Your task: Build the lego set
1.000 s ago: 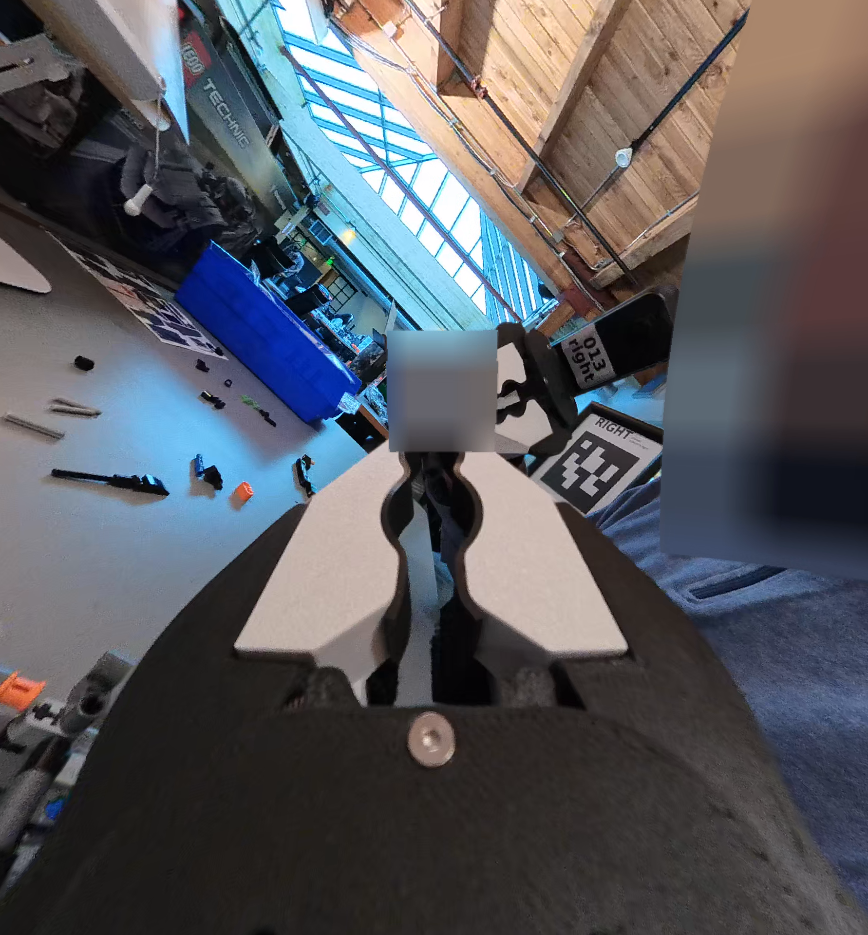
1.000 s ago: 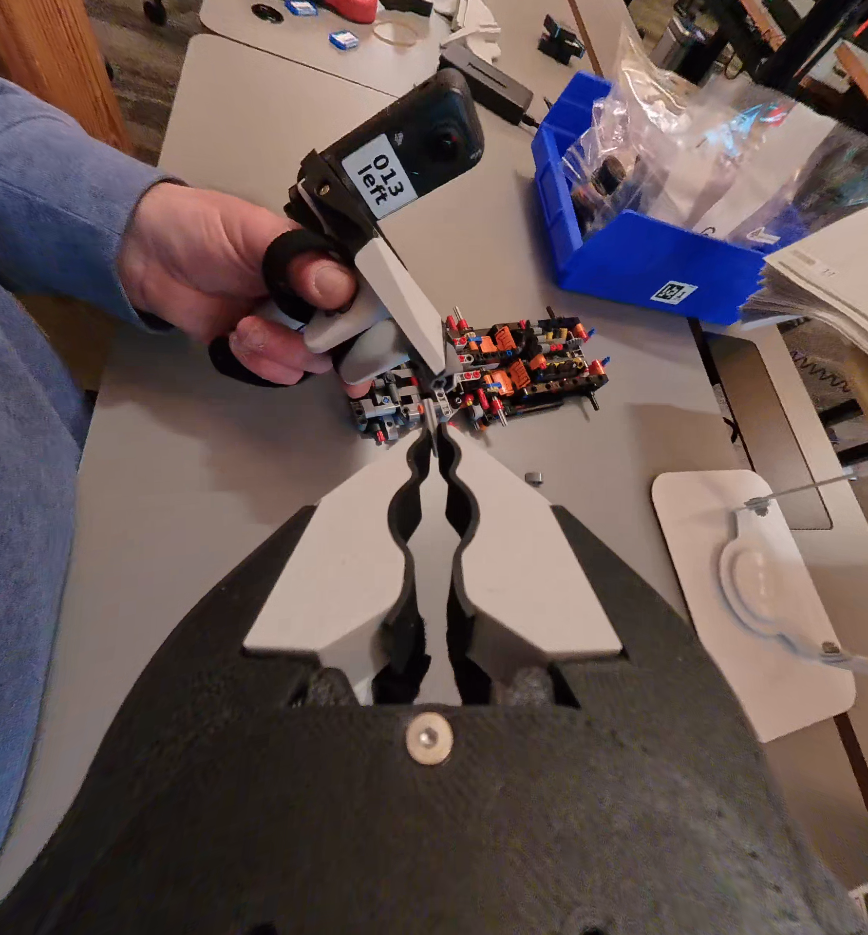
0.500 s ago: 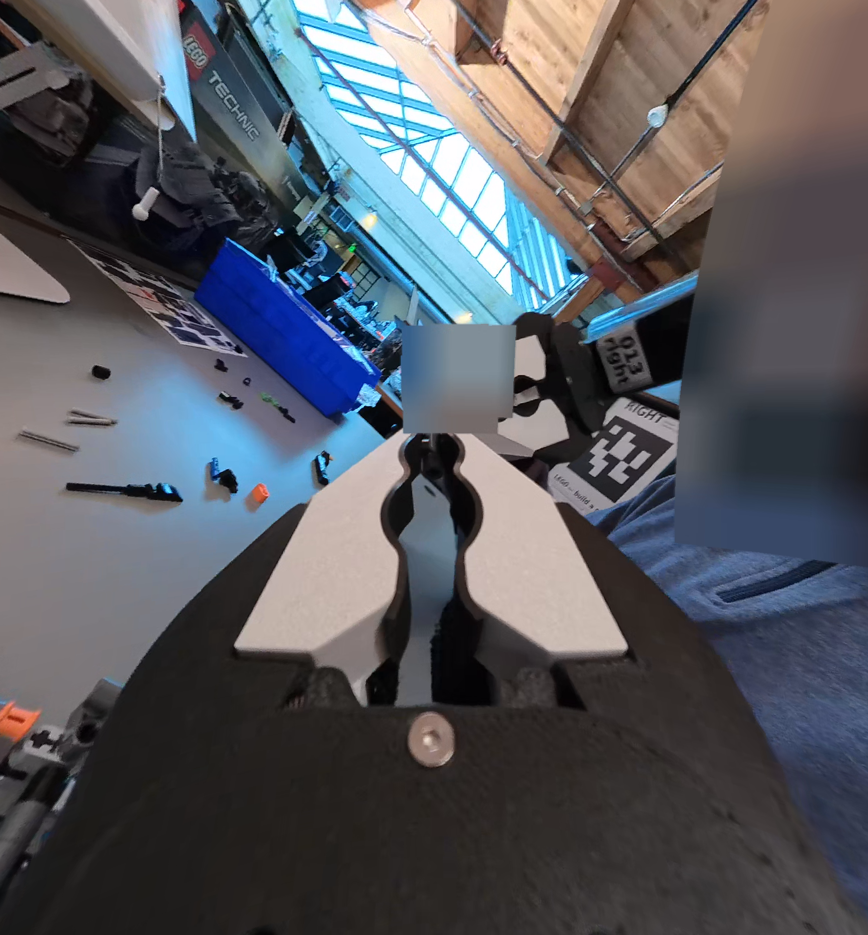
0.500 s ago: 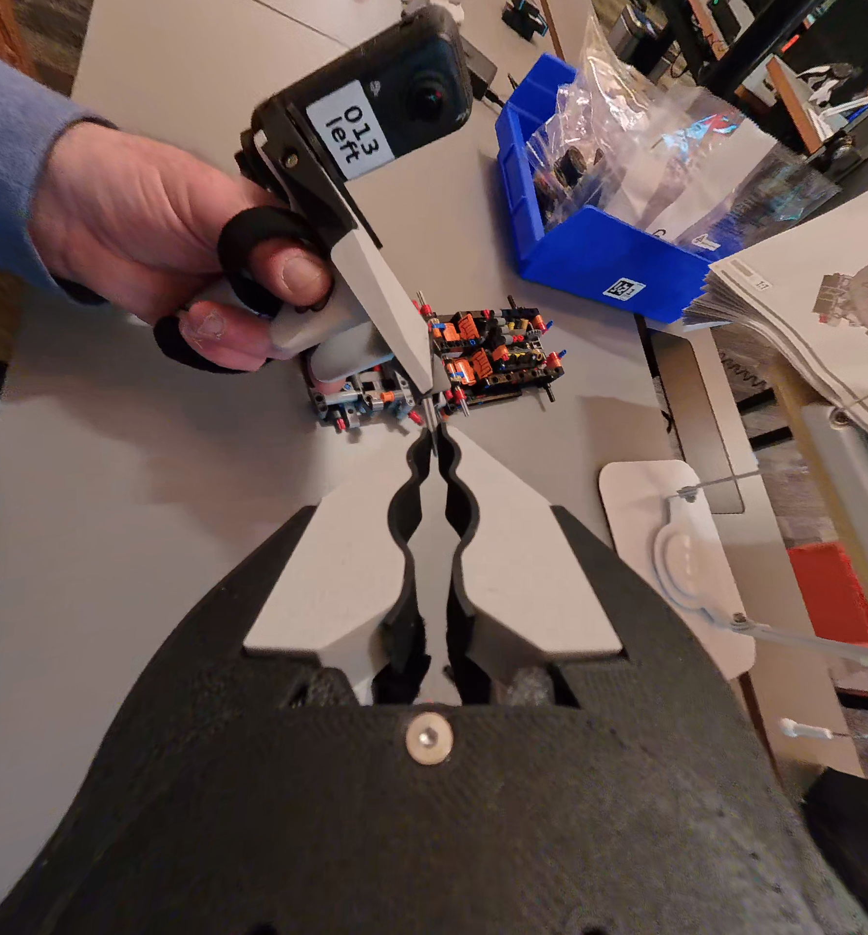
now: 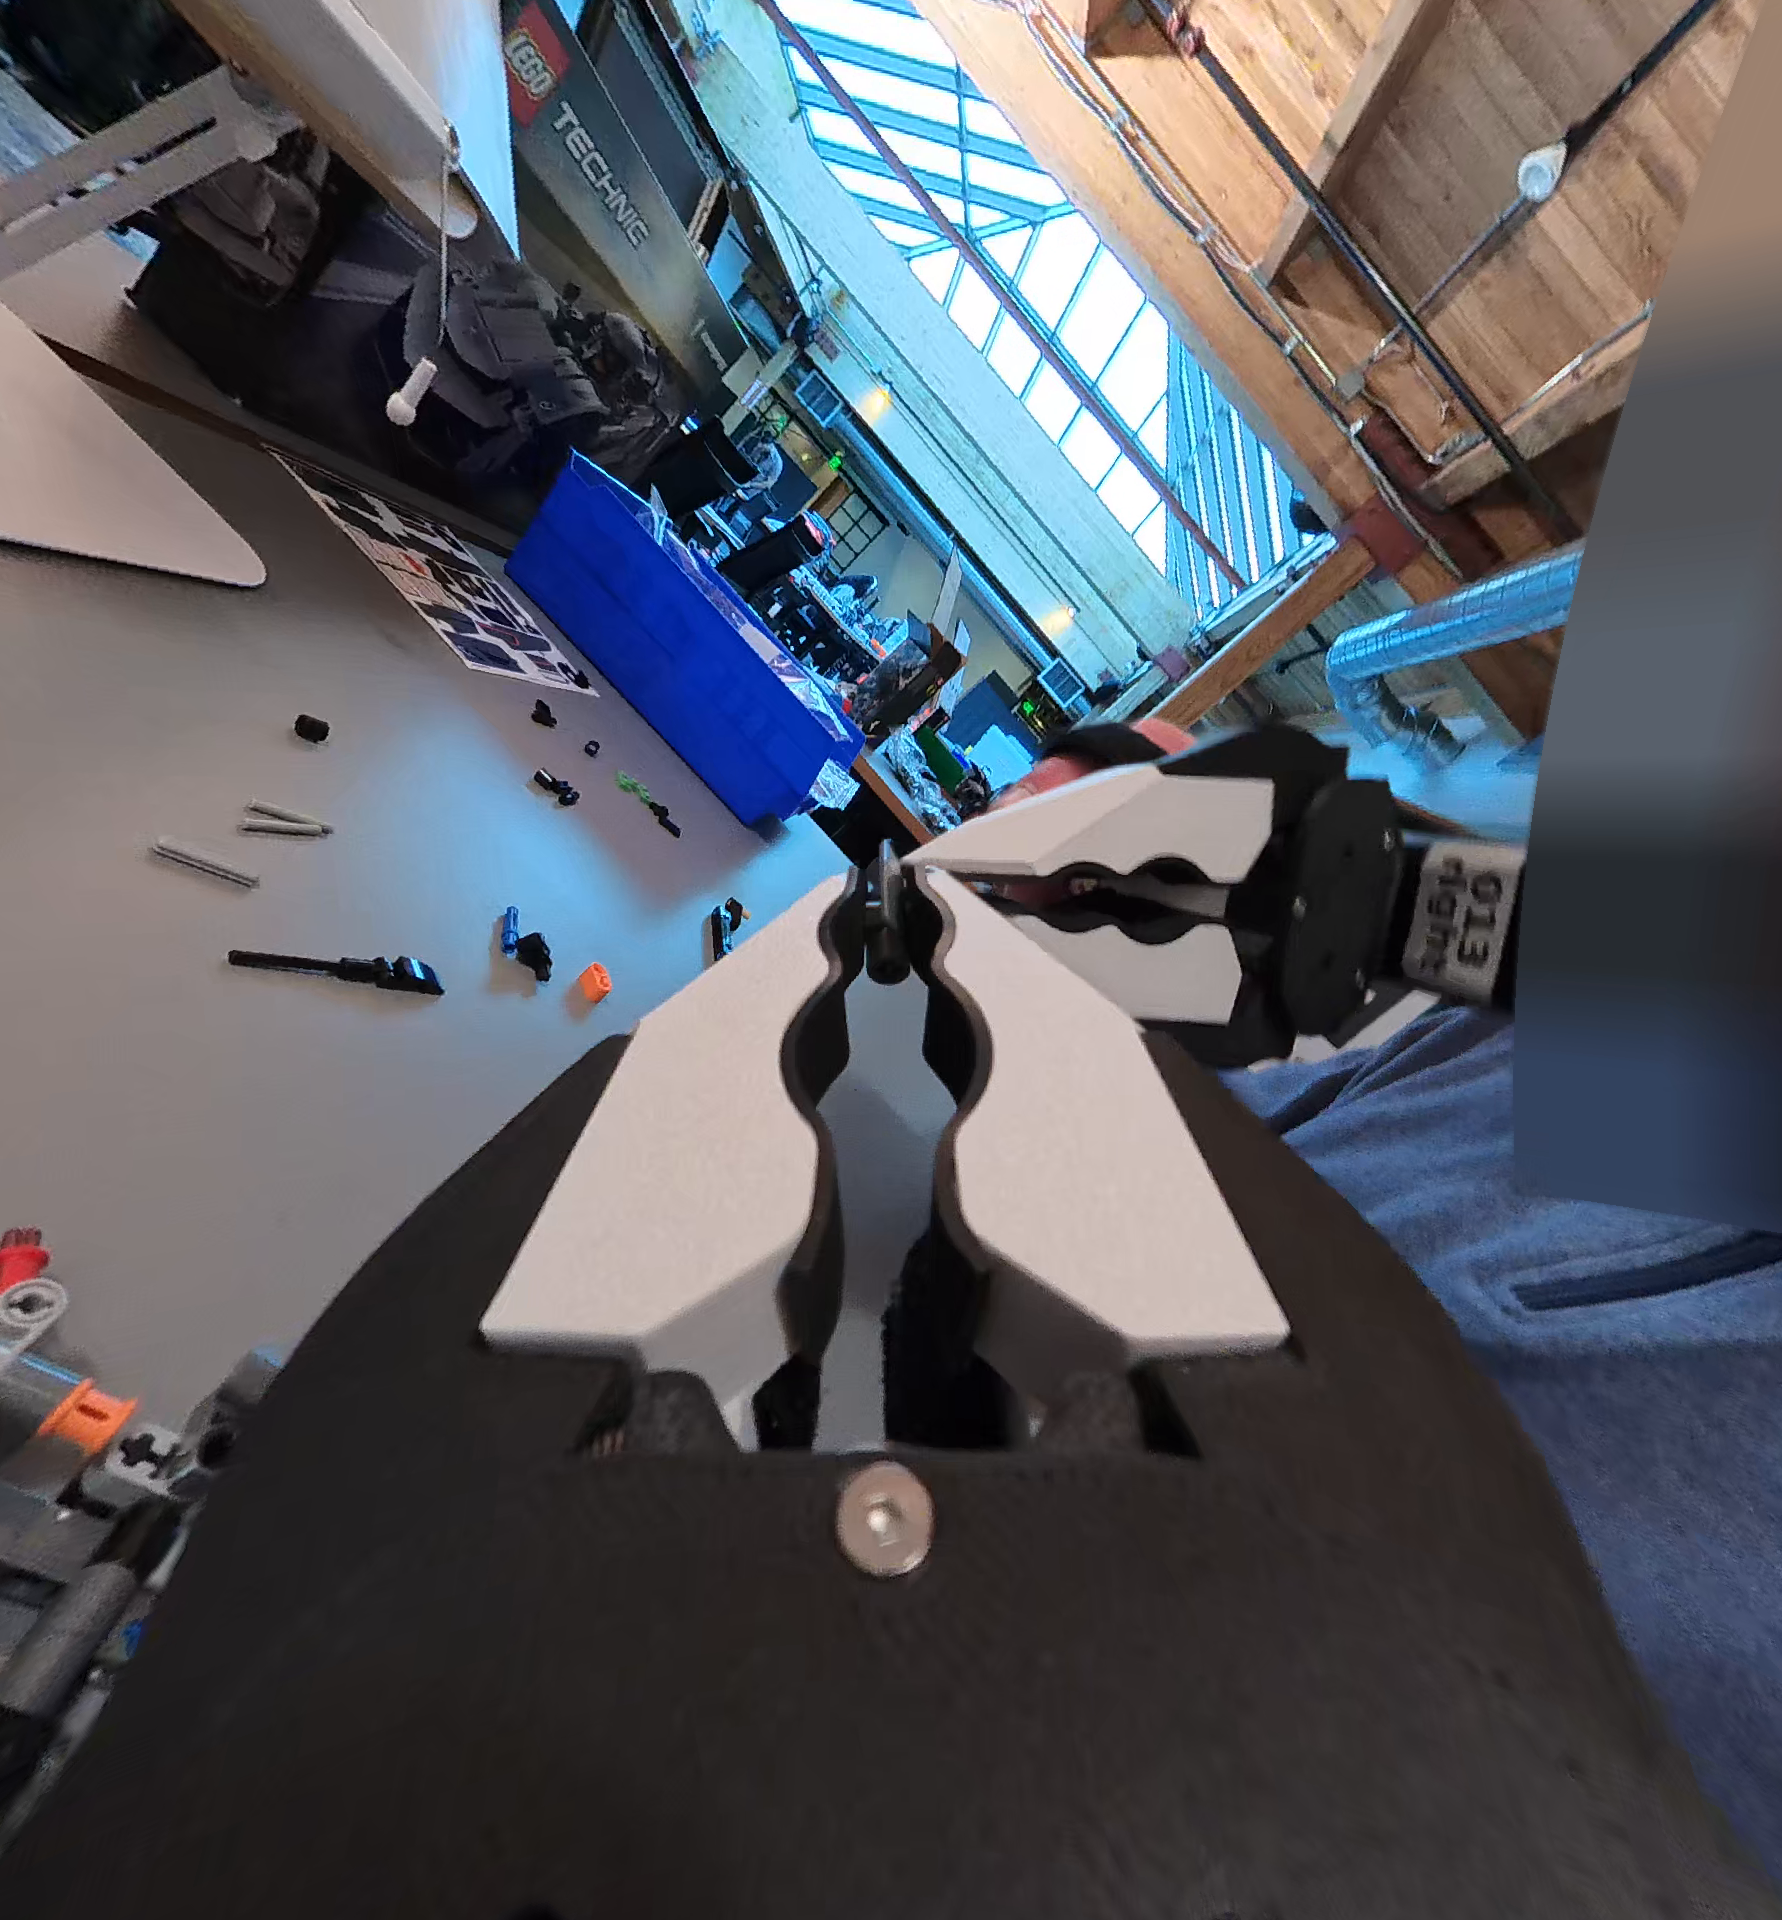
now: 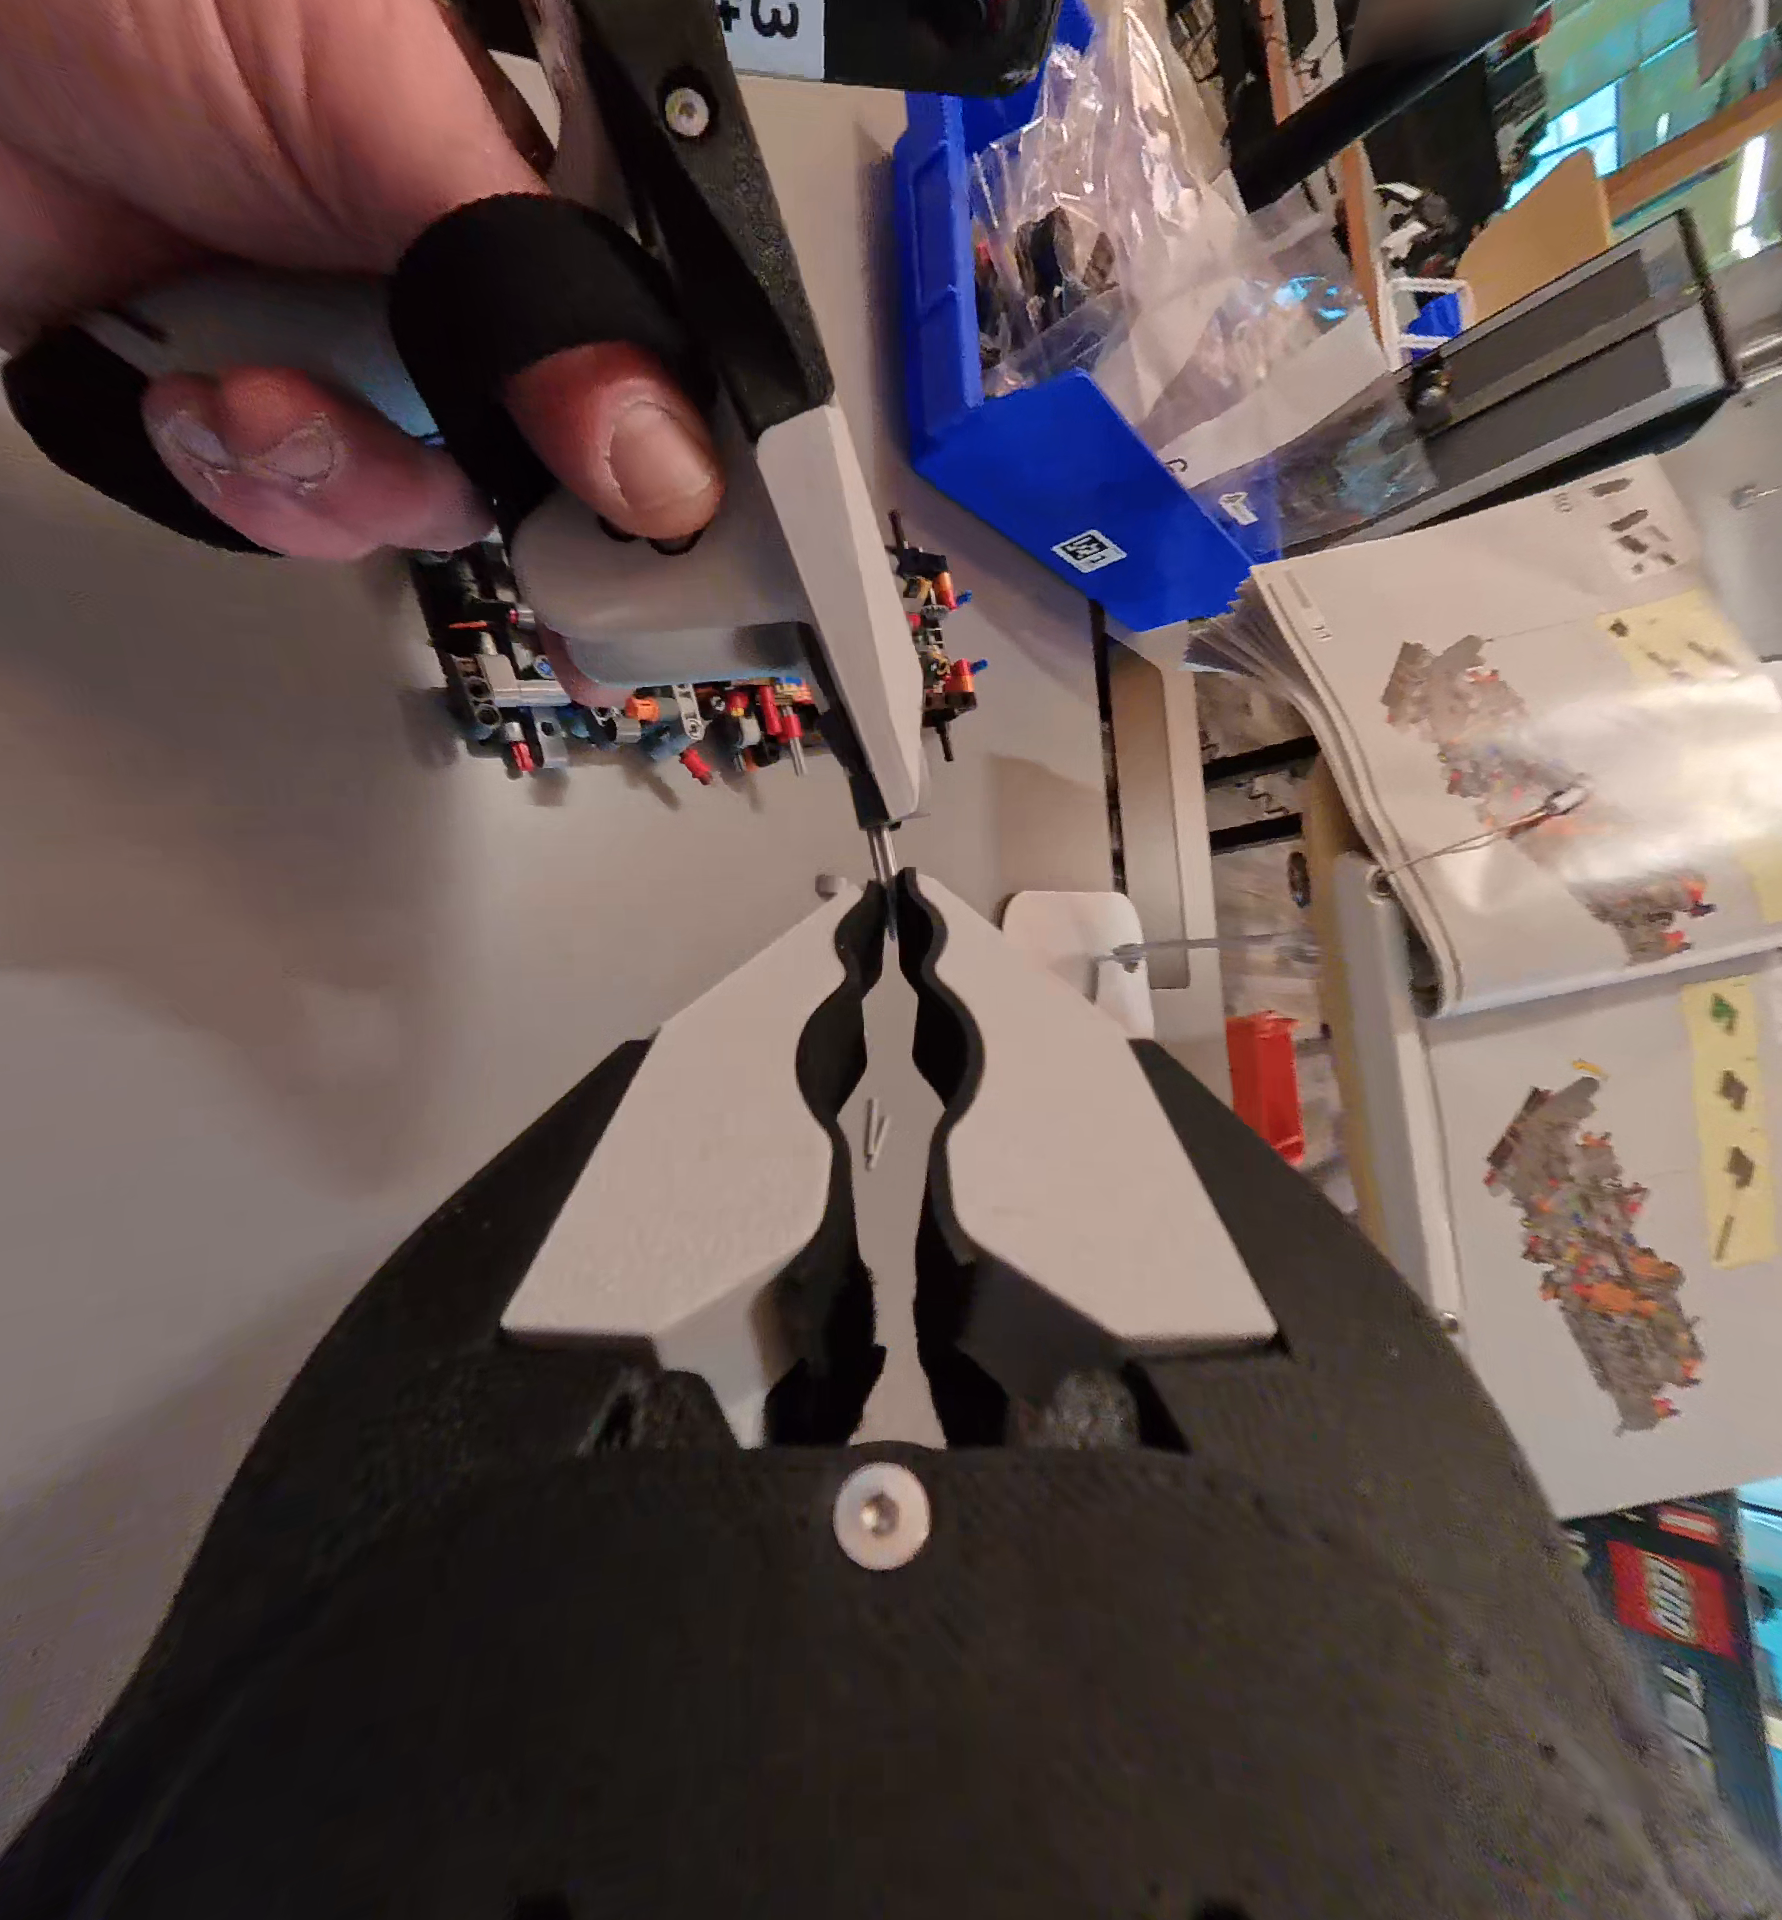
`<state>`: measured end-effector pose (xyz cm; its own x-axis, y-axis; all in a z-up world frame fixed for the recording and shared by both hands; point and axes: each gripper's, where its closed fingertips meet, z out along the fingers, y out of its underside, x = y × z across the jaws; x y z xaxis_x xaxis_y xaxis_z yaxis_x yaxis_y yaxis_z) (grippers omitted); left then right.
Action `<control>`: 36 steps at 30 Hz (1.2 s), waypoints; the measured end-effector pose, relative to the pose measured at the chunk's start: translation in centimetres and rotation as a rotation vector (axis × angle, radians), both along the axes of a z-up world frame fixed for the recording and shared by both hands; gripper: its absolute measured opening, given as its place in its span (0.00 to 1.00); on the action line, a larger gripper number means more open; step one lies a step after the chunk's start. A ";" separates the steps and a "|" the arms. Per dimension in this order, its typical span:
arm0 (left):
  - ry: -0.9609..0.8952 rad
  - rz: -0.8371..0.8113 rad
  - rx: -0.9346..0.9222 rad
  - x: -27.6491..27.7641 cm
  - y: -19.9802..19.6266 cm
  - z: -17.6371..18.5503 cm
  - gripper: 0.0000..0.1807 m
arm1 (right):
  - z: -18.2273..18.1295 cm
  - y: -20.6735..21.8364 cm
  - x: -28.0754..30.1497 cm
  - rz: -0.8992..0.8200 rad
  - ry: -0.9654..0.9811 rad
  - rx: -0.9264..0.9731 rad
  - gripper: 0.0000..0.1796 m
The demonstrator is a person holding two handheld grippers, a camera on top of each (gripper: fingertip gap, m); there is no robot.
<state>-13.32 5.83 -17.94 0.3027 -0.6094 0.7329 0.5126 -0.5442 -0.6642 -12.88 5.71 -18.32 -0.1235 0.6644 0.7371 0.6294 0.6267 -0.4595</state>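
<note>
Above the desk (image 6: 243, 1039), left gripper (image 5: 882, 914) clamps a black connector (image 5: 885, 940) while right gripper (image 6: 889, 902), jaws pinching a grey axle (image 6: 882, 854), aligns it for insertion.

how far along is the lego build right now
Done: a dense partial assembly of grey, black, orange and red parts sits on the table. In hand: the right gripper pinches a thin grey axle, tip to tip with the left gripper, which clamps a small black connector. Left: loose pieces such as an orange bush and grey axles lie unused, and bagged parts fill the blue bin.
</note>
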 end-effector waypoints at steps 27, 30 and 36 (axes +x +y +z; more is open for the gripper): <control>0.041 -0.037 0.011 -0.9 -1.3 -1.3 0.03 | -5.8 9.8 10.0 -0.256 0.102 -0.688 0.05; 0.042 -0.045 0.025 -0.8 -1.3 -1.1 0.03 | -6.7 14.4 12.6 -0.354 0.095 -0.679 0.07; 0.026 -0.068 0.012 0.1 -0.8 -1.5 0.03 | -6.6 23.7 17.1 -0.499 0.129 -0.677 0.17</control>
<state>-13.20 5.08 -19.43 0.2790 -0.6379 0.7178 0.4569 -0.5693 -0.6835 4.22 29.37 -24.91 0.3587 0.9215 0.1488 0.6758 -0.1464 -0.7224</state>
